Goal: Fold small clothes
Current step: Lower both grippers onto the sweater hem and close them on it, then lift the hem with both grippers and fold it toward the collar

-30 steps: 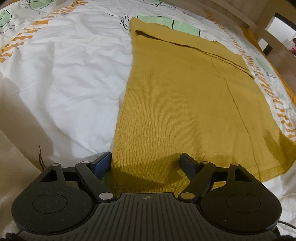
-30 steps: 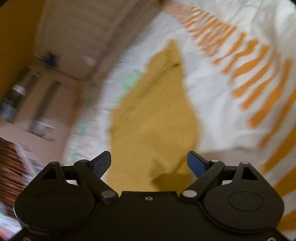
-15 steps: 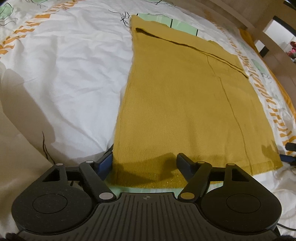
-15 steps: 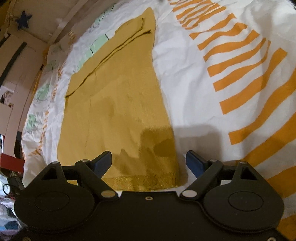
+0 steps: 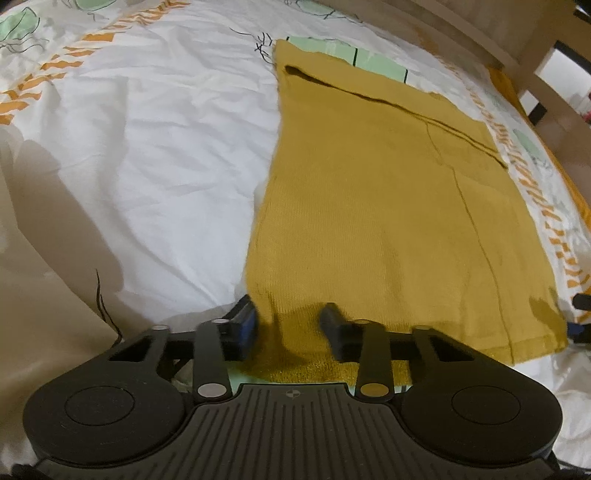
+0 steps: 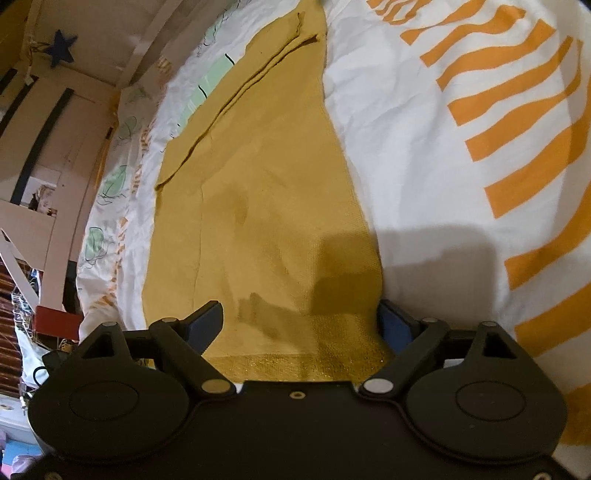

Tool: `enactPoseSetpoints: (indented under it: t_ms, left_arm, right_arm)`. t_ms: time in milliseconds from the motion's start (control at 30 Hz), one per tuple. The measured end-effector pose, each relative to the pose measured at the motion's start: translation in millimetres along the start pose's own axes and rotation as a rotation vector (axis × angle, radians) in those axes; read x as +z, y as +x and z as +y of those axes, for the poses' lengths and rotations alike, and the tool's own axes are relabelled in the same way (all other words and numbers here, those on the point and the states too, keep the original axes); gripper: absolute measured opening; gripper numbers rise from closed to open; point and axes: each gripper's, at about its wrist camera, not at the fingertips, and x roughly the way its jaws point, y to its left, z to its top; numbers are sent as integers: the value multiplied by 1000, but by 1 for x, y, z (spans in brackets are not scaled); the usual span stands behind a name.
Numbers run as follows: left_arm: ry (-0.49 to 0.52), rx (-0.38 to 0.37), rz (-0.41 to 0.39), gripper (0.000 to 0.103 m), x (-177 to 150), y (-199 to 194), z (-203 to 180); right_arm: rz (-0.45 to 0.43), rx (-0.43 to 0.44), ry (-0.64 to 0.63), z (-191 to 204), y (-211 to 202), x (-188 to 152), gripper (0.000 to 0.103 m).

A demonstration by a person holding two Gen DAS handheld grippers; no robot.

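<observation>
Bedsheet (image 5: 166, 155): white, creased, printed with orange stripes (image 6: 517, 122) and pale green leaf shapes with black outlines; it covers the whole work surface. A beige cloth (image 5: 37, 295) lies over its near left corner in the left wrist view.

Bed frame (image 5: 480, 33): light wood, running along the far side of the sheet. Beyond it, the right wrist view shows pale wooden furniture and a dark blue star (image 6: 61, 48) on the wall.

Sweater (image 5: 388, 206): mustard-yellow knit, lying flat on the sheet with its hem toward the cameras and a folded-over part at the far end. A seam line runs down its length.

Left gripper (image 5: 288, 325): at the near left corner of the hem. Its jaws are closing, with the fabric bunched up between them; the frames do not settle whether the pads press on it yet. A second ago they stood wide apart and the hem lay smooth.

Right gripper (image 6: 299, 321): at the other hem corner, jaws wide and closing slowly, straddling the flat hem without pinching it. A second ago its view was blurred and it stood higher above the sweater; now it sits low at the hem edge.
</observation>
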Motion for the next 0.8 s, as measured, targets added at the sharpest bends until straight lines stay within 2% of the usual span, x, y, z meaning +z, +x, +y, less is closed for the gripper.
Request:
enactPoseSetpoints:
  t_ms: [67, 100, 133, 167, 200, 433, 567, 800]
  left_arm:
    - [-13, -21, -5, 18, 0, 0, 1]
    - [-21, -31, -8, 13, 0, 0, 3]
    - [-28, -38, -12, 10, 0, 0, 4]
    - [-36, -44, -17, 10, 0, 0, 4]
    - [-49, -50, -24, 8, 0, 0, 6]
    - [-101, -122, -145, 7, 2, -17, 6]
    - [-103, -140, -211, 6, 7, -29, 1]
    - [-144, -168, -279, 6, 32, -47, 0]
  right_arm:
    - [1, -5, 2, -1, -1, -2, 71]
    - [0, -12, 11, -2, -1, -2, 57]
    - [1, -14, 21, -3, 0, -3, 35]
    - [3, -15, 34, -4, 1, -4, 23]
    - [-2, -19, 38, -4, 1, -4, 16]
    - [-122, -18, -80, 17, -12, -10, 15]
    - [-190, 20, -87, 20, -20, -8, 15]
    - [-276, 59, -111, 34, -30, 6, 15]
